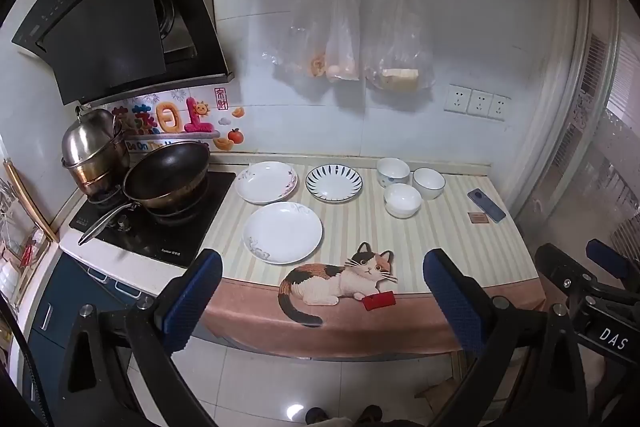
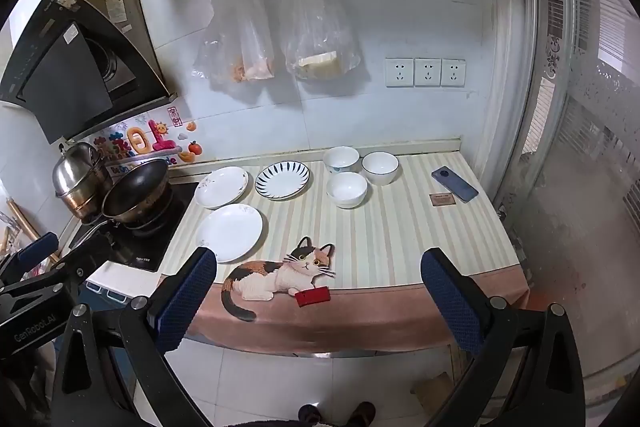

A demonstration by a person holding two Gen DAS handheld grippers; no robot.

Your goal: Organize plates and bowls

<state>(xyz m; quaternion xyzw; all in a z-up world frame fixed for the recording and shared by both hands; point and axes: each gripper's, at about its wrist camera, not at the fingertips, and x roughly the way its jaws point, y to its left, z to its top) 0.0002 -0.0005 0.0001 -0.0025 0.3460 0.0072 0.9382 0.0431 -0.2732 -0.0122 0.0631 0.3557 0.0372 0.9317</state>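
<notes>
Crockery lies spread over a striped cream tablecloth (image 1: 400, 235) whose near edge carries a printed calico cat (image 1: 340, 279). Three plates sit on the left half: a plain white round plate with a small grey flower print (image 1: 282, 232) nearest, a white plate with a pinkish floral rim (image 1: 266, 181) behind it on the far left, and a white plate with dark blue radial strokes (image 1: 333, 183) just right of that one. None of the three overlaps another.

Right of the plates stand three white ceramic bowls in a tight cluster: a bowl with a blue motif on its side (image 1: 393, 171) at the far left of the group, a bowl with a thin dark rim line (image 1: 429, 183) to its right, and a plain white bowl (image 1: 402, 200) nearest (each upright and not stacked).

Further right lie a blue-grey phone (image 1: 486, 205) and a small brown card (image 1: 477, 217). At the left, a dark frying pan (image 1: 167, 174) and a steel lidded pot (image 1: 93, 151) rest on the black hob (image 1: 152, 227).

The left gripper (image 1: 322, 291) hangs short of the table's near edge with its blue-padded fingers (image 1: 192, 303) spread wide, nothing between them. The right gripper (image 2: 318, 289) sits likewise, fingers (image 2: 452, 299) fully apart and empty, near the same edge.
</notes>
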